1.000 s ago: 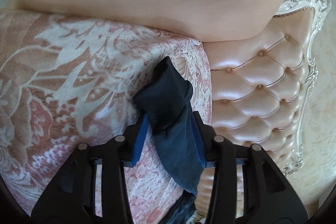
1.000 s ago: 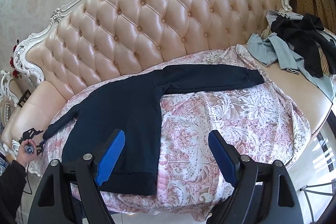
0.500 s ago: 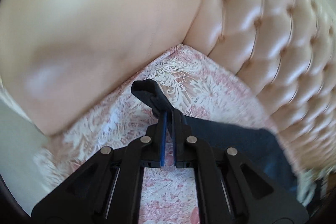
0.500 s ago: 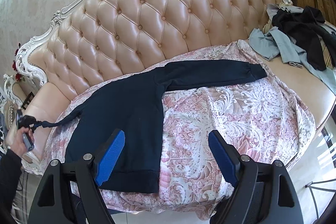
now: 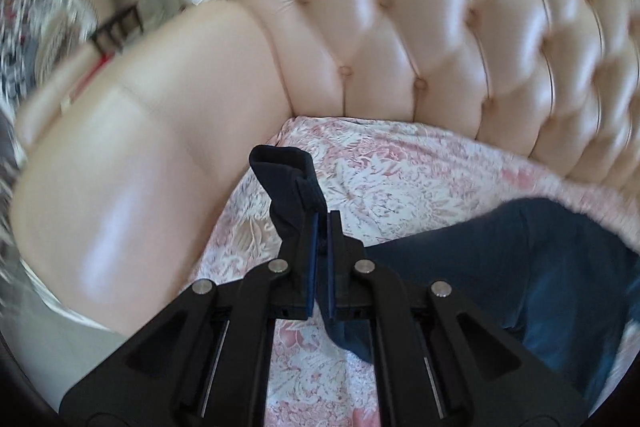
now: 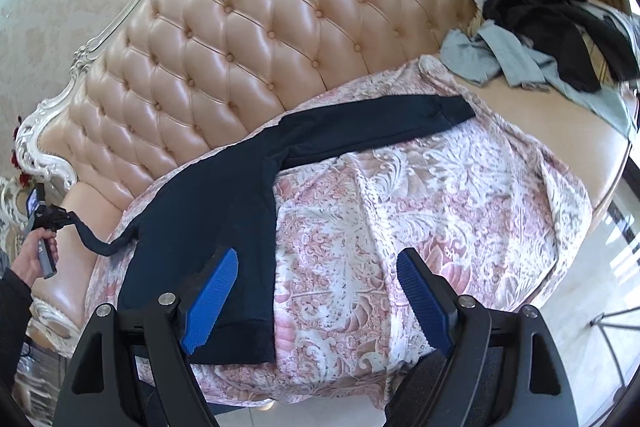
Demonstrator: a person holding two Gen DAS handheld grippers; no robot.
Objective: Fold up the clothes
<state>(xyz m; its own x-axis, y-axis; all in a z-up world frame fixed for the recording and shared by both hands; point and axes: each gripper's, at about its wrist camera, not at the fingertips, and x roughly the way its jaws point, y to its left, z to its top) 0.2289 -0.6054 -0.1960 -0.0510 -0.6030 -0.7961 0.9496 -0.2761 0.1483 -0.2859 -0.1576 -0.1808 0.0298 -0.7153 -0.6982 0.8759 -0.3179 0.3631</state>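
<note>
- Up close, in the left wrist view, the left gripper (image 5: 320,223) has its fingers (image 5: 311,259) pressed together on the cuff end of the dark sweater's sleeve (image 5: 286,183); the cuff sticks out past the tips toward the sofa's armrest (image 5: 132,155), and the cloth trails back under the gripper to the sweater body at near right, over the lace throw (image 5: 392,179).
- From the right wrist view, the dark sweater (image 6: 224,211) lies flat on the throw, its body to the left, its other sleeve (image 6: 380,119) stretched long toward the far right along the tufted backrest (image 6: 280,27).
- Over at the far left the lifted sleeve runs up to the left gripper, held in a hand (image 6: 34,259).
- Meanwhile the right gripper (image 6: 316,303) hangs empty, fingers wide apart, near the hem; I judge it nearer the flat sleeve, which lies far and right of it.
</note>
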